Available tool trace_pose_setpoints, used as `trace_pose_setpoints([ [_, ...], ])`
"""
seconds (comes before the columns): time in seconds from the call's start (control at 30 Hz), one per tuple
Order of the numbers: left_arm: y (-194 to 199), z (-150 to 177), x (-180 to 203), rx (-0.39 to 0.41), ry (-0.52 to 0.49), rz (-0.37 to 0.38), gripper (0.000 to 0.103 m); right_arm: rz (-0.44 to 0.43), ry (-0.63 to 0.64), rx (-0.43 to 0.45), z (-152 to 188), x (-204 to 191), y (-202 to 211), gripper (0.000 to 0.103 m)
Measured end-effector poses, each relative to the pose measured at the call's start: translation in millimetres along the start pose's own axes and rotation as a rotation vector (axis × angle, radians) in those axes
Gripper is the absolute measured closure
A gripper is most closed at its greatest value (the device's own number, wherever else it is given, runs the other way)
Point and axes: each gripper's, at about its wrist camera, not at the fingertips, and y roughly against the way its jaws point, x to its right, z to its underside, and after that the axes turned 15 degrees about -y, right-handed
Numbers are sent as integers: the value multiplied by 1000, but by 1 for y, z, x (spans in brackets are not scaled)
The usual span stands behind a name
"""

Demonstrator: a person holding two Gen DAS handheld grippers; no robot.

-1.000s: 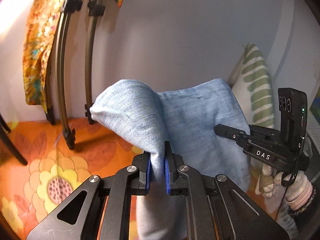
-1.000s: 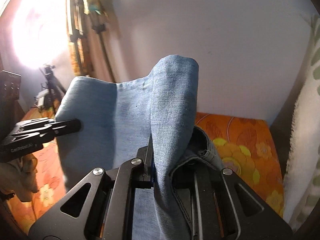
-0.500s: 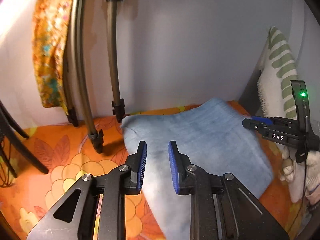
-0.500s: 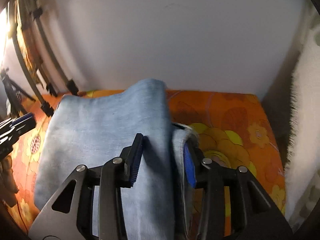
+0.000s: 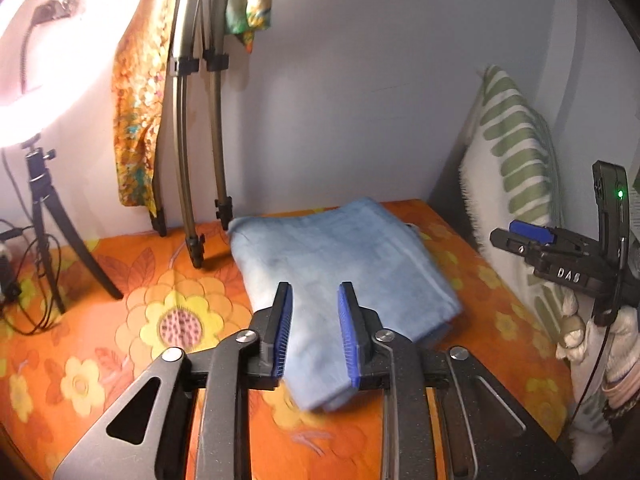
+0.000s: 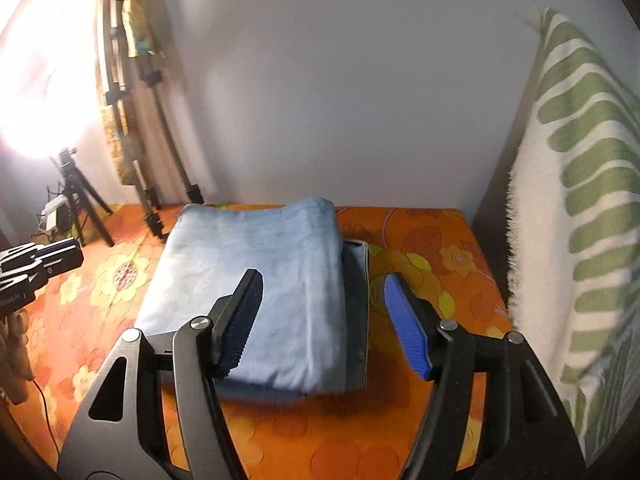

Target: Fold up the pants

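Note:
The light blue pants (image 5: pixel 340 264) lie folded in a flat stack on the orange flowered bedspread (image 5: pixel 120 340). They also show in the right wrist view (image 6: pixel 260 280), with a darker waistband edge (image 6: pixel 356 300) sticking out on the right. My left gripper (image 5: pixel 314 320) is open and empty, just above the near edge of the stack. My right gripper (image 6: pixel 324 312) is wide open and empty over the stack's near right corner. The right gripper also shows at the right of the left wrist view (image 5: pixel 524 236).
A green striped cushion (image 6: pixel 580 220) leans against the wall on the right. Tripod legs (image 5: pixel 188 160) and a patterned cloth (image 5: pixel 136 120) stand at the back left. A ring light (image 6: pixel 36 100) on a small tripod glares at the far left.
Both grippers were shut on the pants and held them up. They laid the fold down, opened, let go and drew back. The pants now lie flat.

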Motion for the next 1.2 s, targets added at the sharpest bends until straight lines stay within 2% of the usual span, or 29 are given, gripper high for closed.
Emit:
trace_pose_setpoints([
  [0.07,16,3,9,11,-3,-4,61,5,7,1,11,-5,19,35],
  [0.23,53,12,28,30,-5,-6,58,-28,-18,16,38,-13,58,27],
  [0.3,71,17,36,47,-7,-9,47,-33,-23,23,51,-17,73,27],
  [0.37,84,22,39,59,7,-3,41,-43,-28,29,63,-21,86,26],
  [0.57,117,44,60,84,2,-30,25,-61,-78,70,97,-23,126,10],
  [0.63,123,53,66,81,9,-32,23,-56,-80,75,109,-25,134,5],
  [1.0,133,96,82,15,14,-51,23,-10,-64,77,166,-47,154,1],
  [1.2,135,110,85,-4,11,-73,23,-25,-65,77,178,-49,148,1],
])
